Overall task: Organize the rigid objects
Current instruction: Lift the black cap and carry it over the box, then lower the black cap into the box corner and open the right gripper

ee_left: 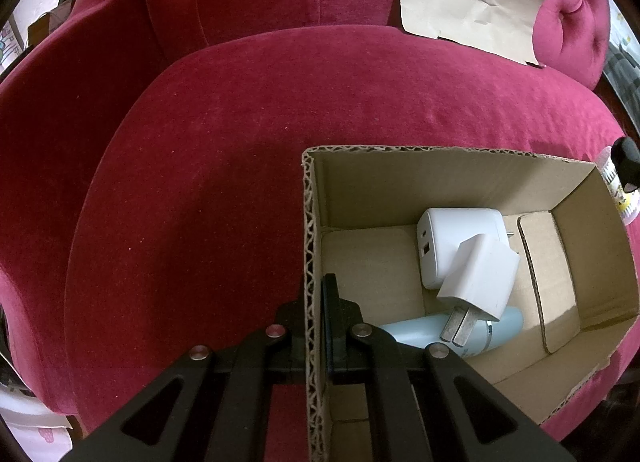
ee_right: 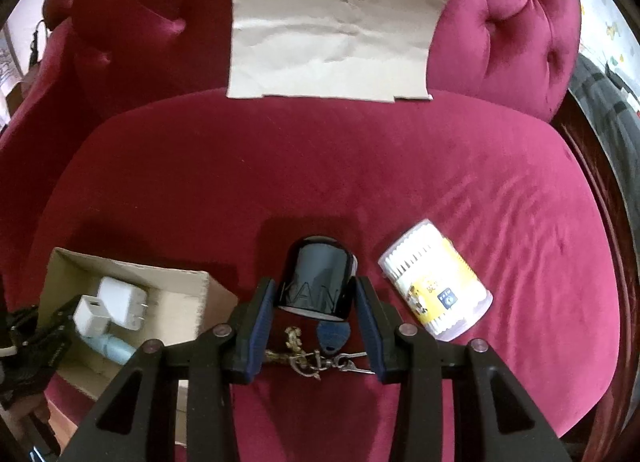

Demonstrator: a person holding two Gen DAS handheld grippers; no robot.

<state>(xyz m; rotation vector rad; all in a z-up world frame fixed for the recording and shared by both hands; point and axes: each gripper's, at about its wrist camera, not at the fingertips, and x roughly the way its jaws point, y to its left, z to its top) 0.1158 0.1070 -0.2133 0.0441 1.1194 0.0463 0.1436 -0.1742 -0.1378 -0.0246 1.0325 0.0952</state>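
My left gripper (ee_left: 316, 302) is shut on the left wall of an open cardboard box (ee_left: 440, 174), one finger inside and one outside. In the box lie two white plug chargers (ee_left: 460, 238) (ee_left: 480, 278) and a pale blue bottle (ee_left: 420, 332). My right gripper (ee_right: 314, 294) is shut on a glossy black jar (ee_right: 318, 282), its blue pads (ee_right: 260, 314) pressed on both sides. A bunch of keys with a blue fob (ee_right: 320, 354) lies on the cushion under the jar. A tub of cotton swabs (ee_right: 436, 282) lies on its side to the right. The box (ee_right: 176, 286) is to the left.
Everything rests on a crimson velvet sofa seat (ee_right: 360, 166). A sheet of brown paper (ee_right: 332, 30) leans against the tufted backrest. The seat's right edge drops off toward a dark wooden frame (ee_right: 600, 190).
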